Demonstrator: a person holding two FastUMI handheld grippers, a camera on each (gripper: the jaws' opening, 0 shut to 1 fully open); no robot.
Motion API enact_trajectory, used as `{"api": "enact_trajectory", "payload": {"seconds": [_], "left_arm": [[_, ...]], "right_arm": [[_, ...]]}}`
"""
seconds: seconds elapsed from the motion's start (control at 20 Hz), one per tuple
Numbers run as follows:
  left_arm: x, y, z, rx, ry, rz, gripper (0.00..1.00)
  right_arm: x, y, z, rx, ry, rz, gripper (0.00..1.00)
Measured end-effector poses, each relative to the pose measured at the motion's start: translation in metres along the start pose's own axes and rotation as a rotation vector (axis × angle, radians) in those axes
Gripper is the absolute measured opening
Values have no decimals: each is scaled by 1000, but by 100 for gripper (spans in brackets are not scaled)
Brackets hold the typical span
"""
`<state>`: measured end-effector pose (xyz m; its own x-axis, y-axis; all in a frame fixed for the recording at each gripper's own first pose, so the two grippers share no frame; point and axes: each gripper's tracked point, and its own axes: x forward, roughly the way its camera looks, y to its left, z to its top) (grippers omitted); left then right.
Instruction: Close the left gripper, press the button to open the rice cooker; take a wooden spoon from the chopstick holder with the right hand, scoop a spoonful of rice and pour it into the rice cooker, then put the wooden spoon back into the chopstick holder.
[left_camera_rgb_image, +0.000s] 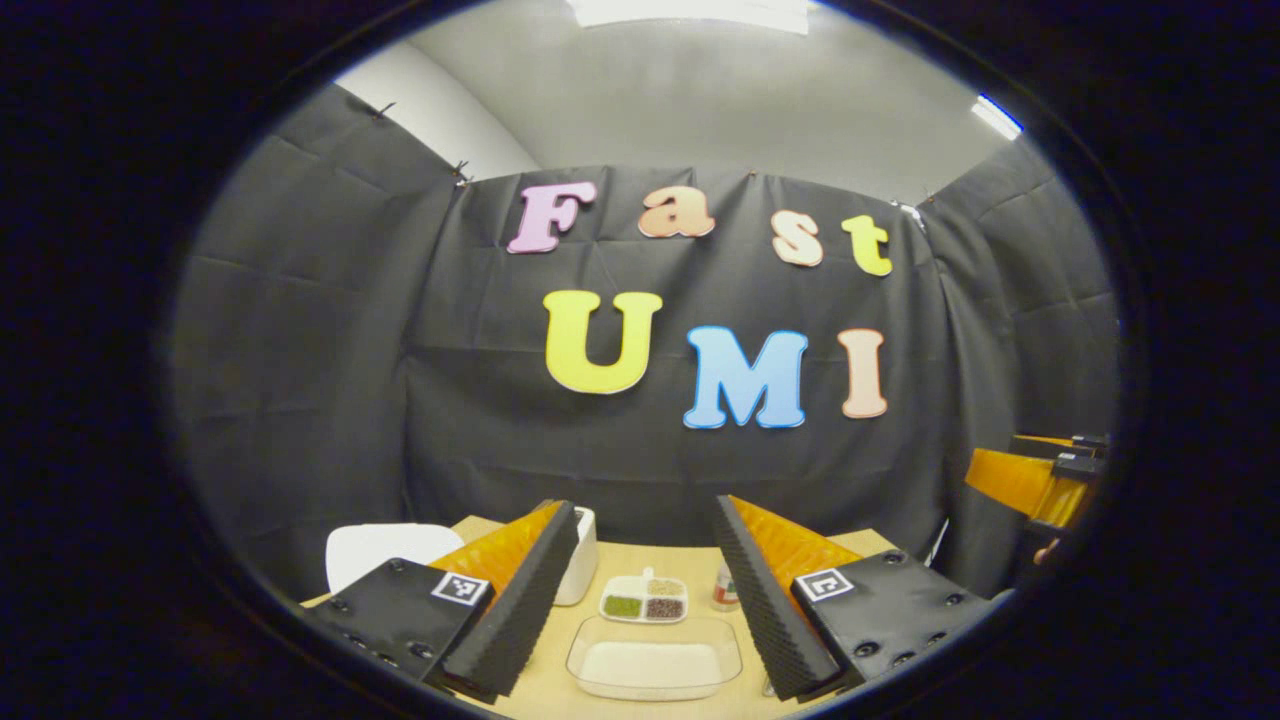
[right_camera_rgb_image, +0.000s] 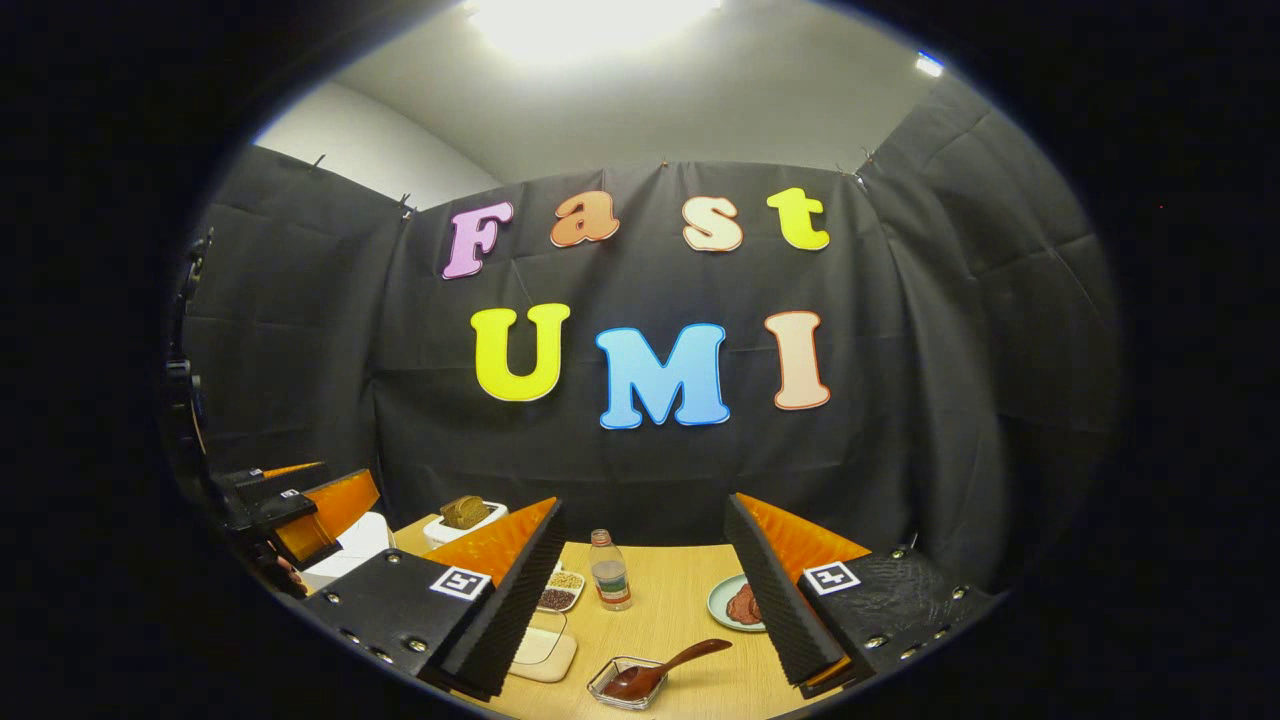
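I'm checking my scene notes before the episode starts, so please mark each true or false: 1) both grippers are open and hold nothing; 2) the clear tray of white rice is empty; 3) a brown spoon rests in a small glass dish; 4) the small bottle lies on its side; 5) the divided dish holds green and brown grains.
1) True: the left gripper and the right gripper both stand open, nothing between their fingers.
2) False: the clear tray holds a layer of white rice.
3) True: the brown spoon lies with its bowl in the small glass dish.
4) False: the small bottle stands upright on the wooden table.
5) True: the divided dish shows green and brown grains.
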<state>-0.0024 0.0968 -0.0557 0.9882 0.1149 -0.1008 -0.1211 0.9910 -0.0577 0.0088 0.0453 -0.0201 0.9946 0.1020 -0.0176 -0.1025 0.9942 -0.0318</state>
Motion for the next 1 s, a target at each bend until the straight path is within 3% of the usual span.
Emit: {"api": "enact_trajectory", "payload": {"seconds": [0.05, 0.25, 0.3, 0.4, 0.7, 1.0], "left_arm": [[4, 12, -8, -11, 33, 17, 92], [17, 82, -56, -129, 219, 94, 52], [19, 105, -69, -159, 270, 132, 29], [26, 141, -107, -253, 384, 155, 9], [33, 236, -145, -414, 542, 280, 5], [55, 272, -188, -419, 647, 346, 9]], "right_arm": [[-1, 1, -1, -2, 2, 0, 98], [-6, -2, -8, -23, 19, -13, 98], [-8, -2, -11, -20, 25, -16, 98], [-10, -6, -16, -22, 39, -26, 98], [-15, -13, -27, -20, 78, -56, 98], [-17, -17, -34, -31, 102, -85, 98]]}}
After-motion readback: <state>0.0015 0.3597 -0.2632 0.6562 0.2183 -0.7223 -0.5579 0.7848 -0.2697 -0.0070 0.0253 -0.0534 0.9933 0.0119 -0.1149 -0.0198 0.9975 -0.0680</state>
